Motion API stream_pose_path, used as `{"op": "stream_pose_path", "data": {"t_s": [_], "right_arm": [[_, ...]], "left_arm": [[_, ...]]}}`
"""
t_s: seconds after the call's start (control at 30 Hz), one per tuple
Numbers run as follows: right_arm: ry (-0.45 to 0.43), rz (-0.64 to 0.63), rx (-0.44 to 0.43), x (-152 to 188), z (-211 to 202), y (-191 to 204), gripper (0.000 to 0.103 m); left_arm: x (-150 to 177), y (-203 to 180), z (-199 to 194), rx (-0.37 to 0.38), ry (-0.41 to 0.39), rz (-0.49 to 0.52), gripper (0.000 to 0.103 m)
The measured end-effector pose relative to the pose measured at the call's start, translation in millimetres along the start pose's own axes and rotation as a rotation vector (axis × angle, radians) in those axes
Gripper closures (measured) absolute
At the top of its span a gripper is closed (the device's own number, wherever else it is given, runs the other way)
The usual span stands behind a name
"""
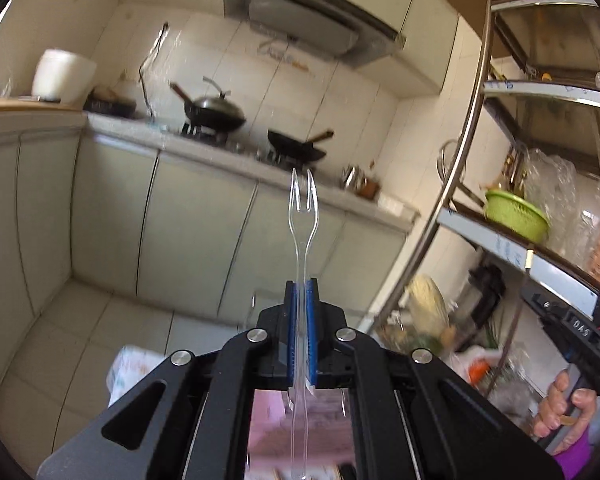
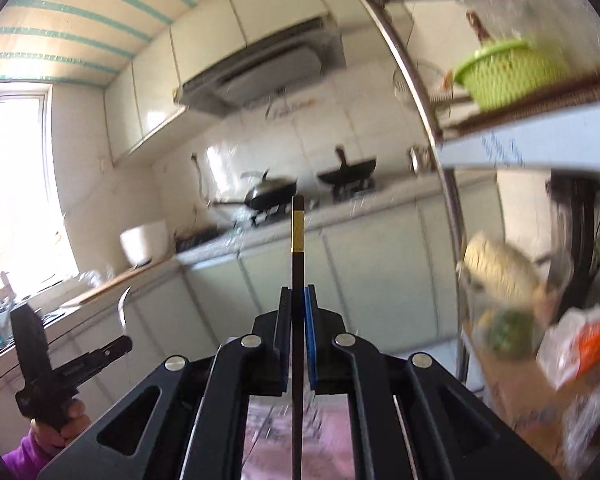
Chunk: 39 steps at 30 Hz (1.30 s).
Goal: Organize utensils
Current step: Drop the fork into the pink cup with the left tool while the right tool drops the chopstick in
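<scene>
Left wrist view: my left tool [image 1: 301, 292] is pinching a clear plastic fork [image 1: 302, 216] between its blue ribbed pads. The fork is thin, glassy and two-pronged, running up the middle of the frame with its prongs ending just under the black pan [image 1: 296, 148] on the stove. At lower right my other hand [image 1: 564, 408] grips the right tool's black handle.

Right wrist view: my right tool [image 2: 298, 300] is pressed tight on a chopstick [image 2: 298, 264], a slim, dark, straight stick with a gold band near its top, standing up the centre of the frame. At lower left my left hand [image 2: 66, 432] holds the other tool's handle. A green slotted basket [image 2: 504, 76] sits on the metal shelf at upper right.

I judge the task mid-way: both utensils are picked up and held in the air, and neither is put away. No holder or tray for them shows, so placing remains.
</scene>
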State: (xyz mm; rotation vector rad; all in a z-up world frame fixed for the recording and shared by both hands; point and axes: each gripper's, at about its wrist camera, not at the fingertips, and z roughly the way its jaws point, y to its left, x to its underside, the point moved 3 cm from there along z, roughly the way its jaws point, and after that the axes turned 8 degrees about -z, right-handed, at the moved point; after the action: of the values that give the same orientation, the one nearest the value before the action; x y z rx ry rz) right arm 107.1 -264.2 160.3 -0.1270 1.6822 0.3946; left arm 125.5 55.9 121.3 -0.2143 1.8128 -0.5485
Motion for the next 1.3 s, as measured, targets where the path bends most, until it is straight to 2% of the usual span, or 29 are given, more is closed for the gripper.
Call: {"op": "stream_pose_path", "data": {"t_s": [0.1, 0.23, 0.47, 0.97, 1.17, 1.3], "right_arm": [[-0.043, -0.013, 0.035, -9.6, 12.0, -6.9, 0.097], [-0.069, -0.025, 0.067, -10.0, 31.9, -17.8, 0.097], [-0.049, -0.052, 0.116, 15.9, 59.6, -28.7, 0.097], [0.233, 0.048, 0.103, 93.9, 81.2, -53.4, 0.097], [0.281, 0.049, 0.082, 105.9, 78.4, -52.2, 0.097], [0.307, 0.054, 0.074, 111.3, 76.7, -49.7, 0.093]], "left_arm": [[-6.4, 1.4, 17.2, -0.015, -0.044, 0.014, 0.099], [-1.7, 9.2, 39.6, -0.05, -0.065, 0.04, 0.099], [29.1, 25.6, 68.6, -0.101, -0.035, 0.083, 0.099], [76.9, 54.5, 67.4, -0.119, 0.148, 0.03, 0.099], [84.6, 60.9, 70.5, -0.129, 0.229, -0.004, 0.099], [82.6, 62.6, 71.0, -0.127, 0.246, -0.043, 0.098]]}}
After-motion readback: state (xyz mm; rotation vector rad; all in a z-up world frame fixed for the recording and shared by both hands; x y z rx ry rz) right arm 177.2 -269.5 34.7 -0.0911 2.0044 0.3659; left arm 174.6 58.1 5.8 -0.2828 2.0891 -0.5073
